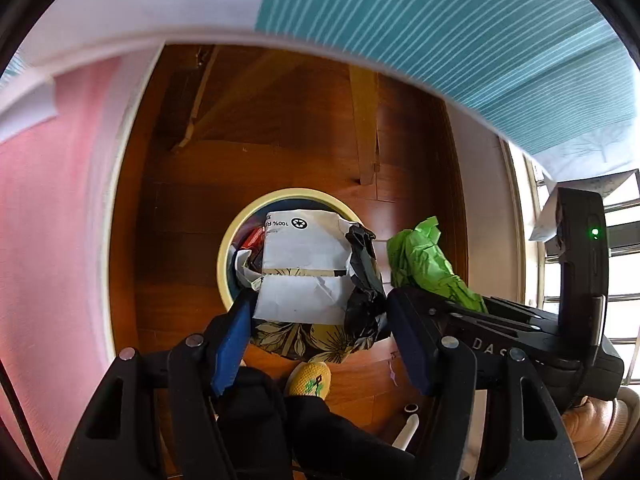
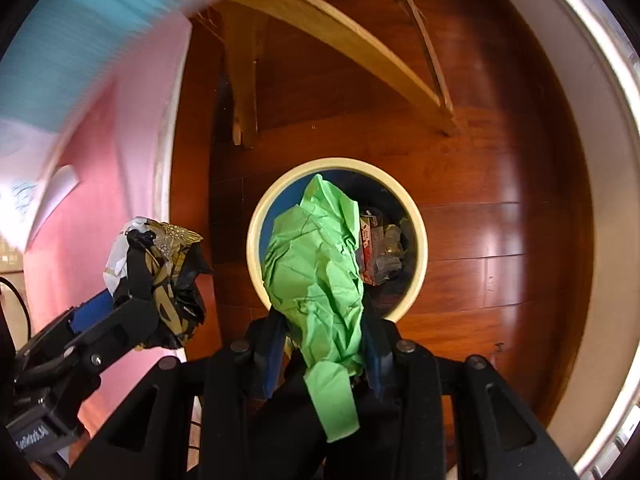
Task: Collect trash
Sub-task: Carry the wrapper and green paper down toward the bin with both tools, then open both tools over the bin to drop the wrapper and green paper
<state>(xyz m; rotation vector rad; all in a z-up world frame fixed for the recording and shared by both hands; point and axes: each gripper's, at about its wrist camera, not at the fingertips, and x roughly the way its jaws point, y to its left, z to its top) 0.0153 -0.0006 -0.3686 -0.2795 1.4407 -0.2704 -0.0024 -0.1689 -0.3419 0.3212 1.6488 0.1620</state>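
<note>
My left gripper [image 1: 320, 312] is shut on a crumpled bundle of white, black and floral wrapping [image 1: 312, 276], held above the round cream-rimmed bin [image 1: 224, 256] on the wooden floor. The bundle also shows in the right wrist view [image 2: 160, 276], left of the bin [image 2: 416, 236], with the left gripper [image 2: 132, 300] around it. My right gripper [image 2: 324, 336] is shut on a crumpled green paper [image 2: 316, 264] held over the bin's mouth. In the left wrist view the green paper [image 1: 424, 260] sticks out of the right gripper [image 1: 460, 304], beside the bundle. Several pieces of trash [image 2: 380, 248] lie inside the bin.
A wooden chair frame [image 2: 248, 80] stands on the floor behind the bin. A pink wall [image 1: 48, 240] is at the left. A teal striped cloth [image 1: 460, 32] hangs over a table edge above. A yellow slipper [image 1: 310, 378] is below the left gripper. A window grille [image 1: 576, 280] is at the right.
</note>
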